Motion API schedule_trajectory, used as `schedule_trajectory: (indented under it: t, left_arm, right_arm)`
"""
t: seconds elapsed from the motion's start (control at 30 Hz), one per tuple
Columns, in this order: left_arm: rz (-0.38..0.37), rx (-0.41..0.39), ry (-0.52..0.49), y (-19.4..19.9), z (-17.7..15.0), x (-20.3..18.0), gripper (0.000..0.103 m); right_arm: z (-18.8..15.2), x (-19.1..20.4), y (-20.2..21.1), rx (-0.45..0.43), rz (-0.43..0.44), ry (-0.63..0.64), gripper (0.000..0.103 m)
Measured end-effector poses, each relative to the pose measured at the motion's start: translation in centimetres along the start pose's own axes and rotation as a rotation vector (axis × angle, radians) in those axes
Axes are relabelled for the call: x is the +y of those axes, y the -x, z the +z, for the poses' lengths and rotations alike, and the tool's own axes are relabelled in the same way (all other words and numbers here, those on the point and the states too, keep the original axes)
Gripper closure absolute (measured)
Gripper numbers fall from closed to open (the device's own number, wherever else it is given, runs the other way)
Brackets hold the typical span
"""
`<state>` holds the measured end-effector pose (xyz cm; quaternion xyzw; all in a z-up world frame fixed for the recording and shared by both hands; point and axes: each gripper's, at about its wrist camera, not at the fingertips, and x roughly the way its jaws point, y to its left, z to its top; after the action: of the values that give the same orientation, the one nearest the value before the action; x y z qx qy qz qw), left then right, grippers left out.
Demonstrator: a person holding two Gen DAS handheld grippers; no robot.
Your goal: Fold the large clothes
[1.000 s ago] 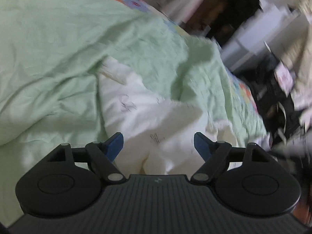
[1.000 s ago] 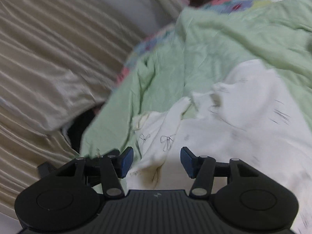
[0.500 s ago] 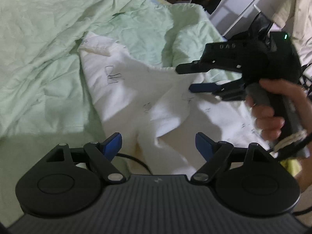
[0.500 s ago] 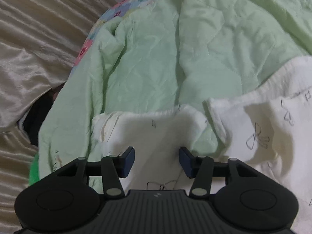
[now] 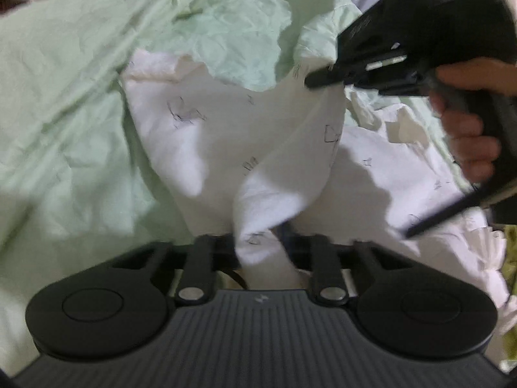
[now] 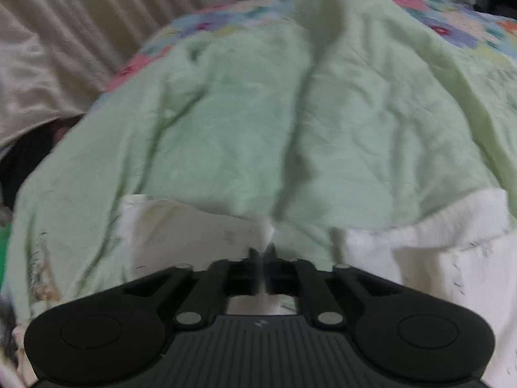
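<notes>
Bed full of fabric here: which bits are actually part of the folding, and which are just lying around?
Part of the job:
white garment
left gripper, shut on it
right gripper, shut on it

Just lying about:
green quilt
floral sheet
beige curtain

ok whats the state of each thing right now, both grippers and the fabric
left gripper: fingers shut on a bunched fold of the white garment
right gripper: fingers shut on a thin edge of the white garment
white garment: crumpled, unfolded, part pulled up between the two grippers
green blanket: wrinkled, spread over the bed, lying partly over the garment's far edge
floral quilt: mostly covered by the blanket
</notes>
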<state>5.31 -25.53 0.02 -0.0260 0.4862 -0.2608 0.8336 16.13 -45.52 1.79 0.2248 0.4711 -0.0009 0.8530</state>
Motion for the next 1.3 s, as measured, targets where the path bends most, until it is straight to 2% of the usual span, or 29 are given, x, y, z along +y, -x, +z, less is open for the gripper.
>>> schedule_trajectory:
  t: [0.07, 0.1, 0.17, 0.23, 0.3, 0.37, 0.4, 0.43, 0.47, 0.53, 0.67, 0.7, 0.73, 0.8, 0.9, 0.97, 1.0, 1.03, 1.1, 1.17, 1.2, 1.3]
  left_arm:
    - [-0.007, -0.034, -0.005, 1.2, 0.2, -0.3, 0.089]
    - [-0.018, -0.059, -0.008, 2.0, 0.3, -0.5, 0.089]
    - [-0.049, -0.138, -0.045, 5.1, 0.8, -1.7, 0.089]
    - [-0.086, -0.193, -0.098, 7.5, 1.0, -3.4, 0.088]
    - [-0.123, -0.228, -0.186, 9.7, 0.5, -6.0, 0.085]
    - [-0.137, -0.242, -0.272, 10.7, -0.4, -8.4, 0.074]
    - [-0.142, -0.244, -0.311, 11.0, -0.9, -9.6, 0.062]
    - [-0.139, -0.233, -0.335, 10.9, -1.2, -10.3, 0.056]
    - [-0.131, -0.223, -0.35, 10.7, -1.4, -10.7, 0.056]
    - [-0.08, -0.166, -0.426, 8.8, -2.6, -12.7, 0.055]
    - [0.011, -0.116, -0.444, 7.0, -3.7, -13.0, 0.055]
    - [0.048, -0.11, -0.45, 6.7, -3.9, -12.8, 0.054]
    - [0.076, -0.105, -0.453, 6.4, -4.2, -12.6, 0.049]
    - [0.079, -0.092, -0.437, 6.3, -4.3, -12.1, 0.041]
    - [0.076, -0.104, -0.414, 6.5, -4.4, -11.4, 0.04]
    - [0.065, -0.125, -0.393, 7.1, -4.9, -11.5, 0.053]
    - [0.047, -0.136, -0.382, 7.3, -5.0, -11.5, 0.071]
    - [0.023, -0.148, -0.373, 7.7, -5.3, -11.5, 0.076]
    - [-0.011, -0.167, -0.374, 8.5, -5.9, -11.7, 0.076]
    - [-0.008, -0.168, -0.383, 8.8, -6.6, -11.8, 0.076]
    - [-0.001, -0.155, -0.372, 8.7, -6.8, -11.6, 0.074]
    - [-0.017, -0.116, -0.298, 8.6, -6.8, -10.2, 0.07]
  right_arm:
    - [-0.2, -0.1, 2.1, -0.066, 0.076, -0.019, 0.101]
    - [-0.3, -0.5, 4.4, -0.124, 0.141, -0.044, 0.101]
    - [-0.6, -1.4, 8.0, -0.199, 0.243, -0.088, 0.101]
    - [-1.8, -2.9, 14.1, -0.307, 0.334, -0.13, 0.101]
    - [-4.1, -4.3, 19.4, -0.414, 0.32, -0.131, 0.101]
    - [-6.8, -5.7, 23.8, -0.508, 0.268, -0.125, 0.101]
    - [-9.6, -7.2, 26.4, -0.569, 0.186, -0.138, 0.101]
    - [-11.5, -8.5, 27.5, -0.587, 0.127, -0.159, 0.101]
    - [-13.0, -9.6, 28.0, -0.591, 0.078, -0.181, 0.101]
    - [-17.5, -14.0, 27.6, -0.535, -0.02, -0.338, 0.101]
    - [-22.1, -18.2, 24.6, -0.404, -0.027, -0.487, 0.101]
    - [-23.0, -18.8, 23.8, -0.396, -0.022, -0.514, 0.101]
    - [-23.4, -19.0, 23.3, -0.395, -0.022, -0.523, 0.101]
    - [-23.4, -18.9, 22.9, -0.422, -0.009, -0.526, 0.101]
    - [-22.8, -18.4, 24.1, -0.523, 0.044, -0.494, 0.101]
    - [-22.8, -17.6, 26.1, -0.632, 0.056, -0.451, 0.101]
    - [-23.0, -17.4, 27.0, -0.669, 0.053, -0.437, 0.101]
    - [-23.3, -17.3, 27.8, -0.696, 0.046, -0.428, 0.101]
    - [-24.7, -16.9, 28.8, -0.705, -0.006, -0.436, 0.101]
    - [-26.0, -17.0, 28.8, -0.658, -0.092, -0.465, 0.101]
    - [-27.1, -17.4, 27.7, -0.585, -0.117, -0.502, 0.101]
    - [-29.1, -19.2, 24.5, -0.439, -0.074, -0.622, 0.1]
